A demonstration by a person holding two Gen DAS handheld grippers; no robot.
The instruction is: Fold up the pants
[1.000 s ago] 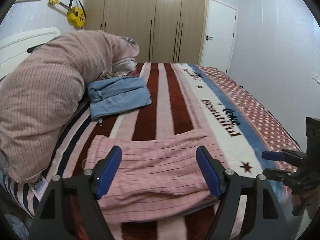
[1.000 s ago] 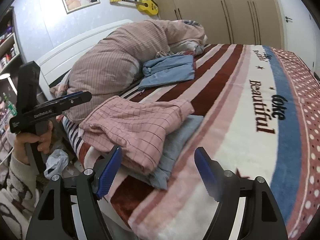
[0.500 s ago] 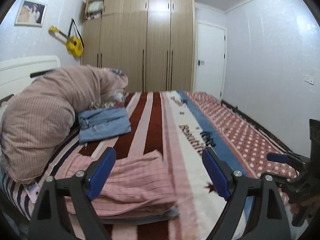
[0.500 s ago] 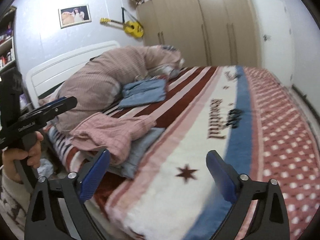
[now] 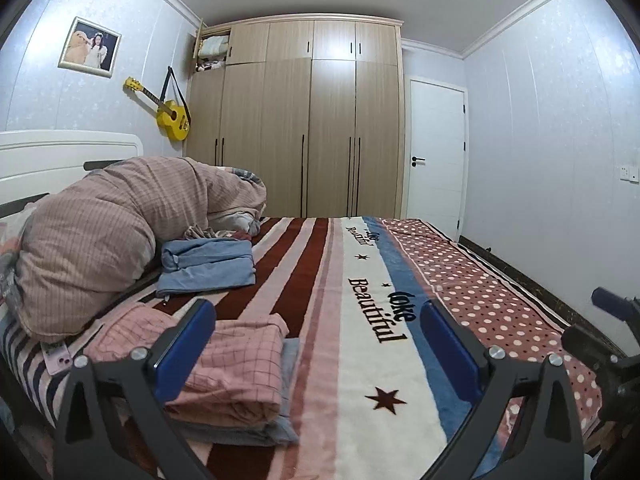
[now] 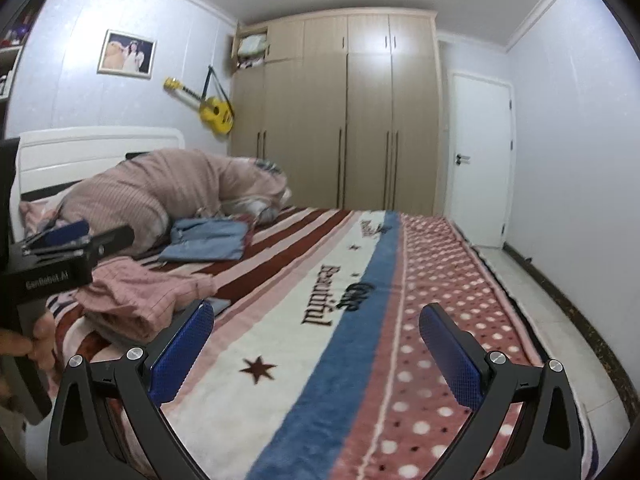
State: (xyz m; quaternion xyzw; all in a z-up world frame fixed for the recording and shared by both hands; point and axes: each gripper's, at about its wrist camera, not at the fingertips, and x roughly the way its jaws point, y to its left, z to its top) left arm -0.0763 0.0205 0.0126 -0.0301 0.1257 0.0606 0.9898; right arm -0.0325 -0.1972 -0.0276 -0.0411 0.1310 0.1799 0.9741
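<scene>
The pink checked pants (image 5: 236, 364) lie folded on the near left of the bed, on top of a folded grey-blue garment (image 5: 290, 364). In the right wrist view the pants (image 6: 136, 292) sit left of centre. My left gripper (image 5: 316, 344) is open and empty, raised off the bed just in front of the pile. My right gripper (image 6: 316, 346) is open and empty above the blanket's white and blue stripes, to the right of the pile. The left gripper also shows at the left edge of the right wrist view (image 6: 76, 236).
A striped blanket (image 5: 360, 320) covers the bed. Folded blue clothes (image 5: 208, 264) lie further back, beside a bunched pink duvet (image 5: 104, 232). A phone (image 5: 58, 356) lies at the bed's left edge. A wardrobe (image 5: 308, 120) and door (image 5: 436, 152) stand behind.
Both grippers have lifted and pulled back from the folded pants, and the views have tilted up towards the room. The pants stay on the pile.
</scene>
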